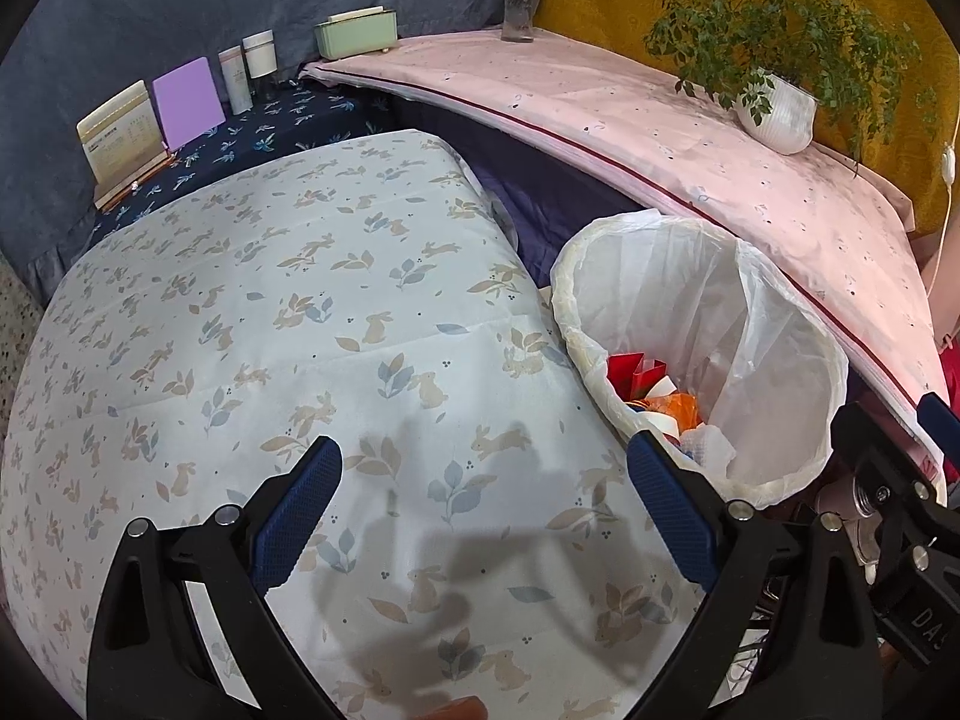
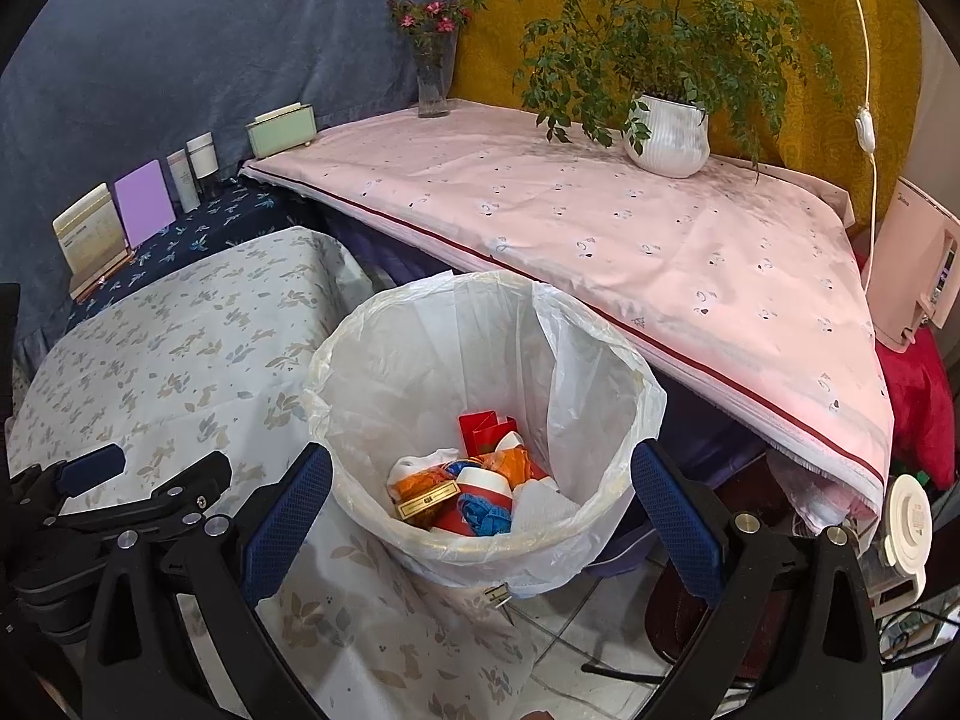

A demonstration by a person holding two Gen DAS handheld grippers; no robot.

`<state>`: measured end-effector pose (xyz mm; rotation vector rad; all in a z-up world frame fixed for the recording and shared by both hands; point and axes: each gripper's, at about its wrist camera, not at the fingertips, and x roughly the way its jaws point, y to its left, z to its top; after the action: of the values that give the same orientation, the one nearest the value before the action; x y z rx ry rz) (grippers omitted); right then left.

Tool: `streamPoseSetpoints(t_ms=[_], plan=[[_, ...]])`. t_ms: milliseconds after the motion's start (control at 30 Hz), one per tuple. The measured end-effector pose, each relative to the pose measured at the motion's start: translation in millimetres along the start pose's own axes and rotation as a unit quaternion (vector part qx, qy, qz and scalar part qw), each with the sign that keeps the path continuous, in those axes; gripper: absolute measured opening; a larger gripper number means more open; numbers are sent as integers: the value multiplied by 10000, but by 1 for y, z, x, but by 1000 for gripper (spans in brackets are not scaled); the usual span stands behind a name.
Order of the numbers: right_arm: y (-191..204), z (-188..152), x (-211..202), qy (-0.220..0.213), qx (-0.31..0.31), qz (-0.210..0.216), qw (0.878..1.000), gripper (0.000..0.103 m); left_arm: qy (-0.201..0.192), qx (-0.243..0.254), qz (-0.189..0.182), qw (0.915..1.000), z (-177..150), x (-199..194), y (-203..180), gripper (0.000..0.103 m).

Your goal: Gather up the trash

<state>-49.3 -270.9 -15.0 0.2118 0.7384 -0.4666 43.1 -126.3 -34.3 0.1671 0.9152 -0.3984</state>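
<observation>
The bin [image 2: 480, 420] stands on the floor in the gap between two desks, touching the near desk [image 2: 150, 348] at its right edge. Trash [image 2: 474, 492] lies at the bottom of the bin. Behind the bin runs the far desk [image 2: 600, 228], with a potted plant [image 2: 666, 132] toward its right end, a vase [image 2: 433, 78] at its back corner and a box [image 2: 282, 129] at its left end.

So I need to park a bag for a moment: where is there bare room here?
The rabbit-print cloth is bare from the left gripper to its far edge. The pink cloth is free between the vase and the potted plant. Crowded: the dark back strip of cards and jars.
</observation>
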Motion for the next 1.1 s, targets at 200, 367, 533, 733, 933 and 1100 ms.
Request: streamPoseSetpoints(t_ms=[200, 367, 533, 733, 933, 1100], plan=[[1, 4, 7, 15, -17, -15, 10000, 96, 37, -33, 32, 10000, 4, 6, 1, 92], [1, 5, 9, 29, -27, -22, 10000, 96, 44, -56, 55, 10000, 5, 8, 3, 92], [2, 6, 11, 34, -40, -28, 10000, 96, 24, -53, 88, 9999, 7, 9, 3, 92], [2, 6, 11, 32, -46, -40, 10000, 96, 11, -59, 102, 9999, 7, 9, 4, 92], [3, 7, 12, 27, -71, -45, 10000, 96, 6, -59, 119, 9999, 8, 10, 4, 92], [3, 7, 13, 26, -78, -60, 9999, 96, 6, -55, 116, 9999, 8, 9, 4, 92]])
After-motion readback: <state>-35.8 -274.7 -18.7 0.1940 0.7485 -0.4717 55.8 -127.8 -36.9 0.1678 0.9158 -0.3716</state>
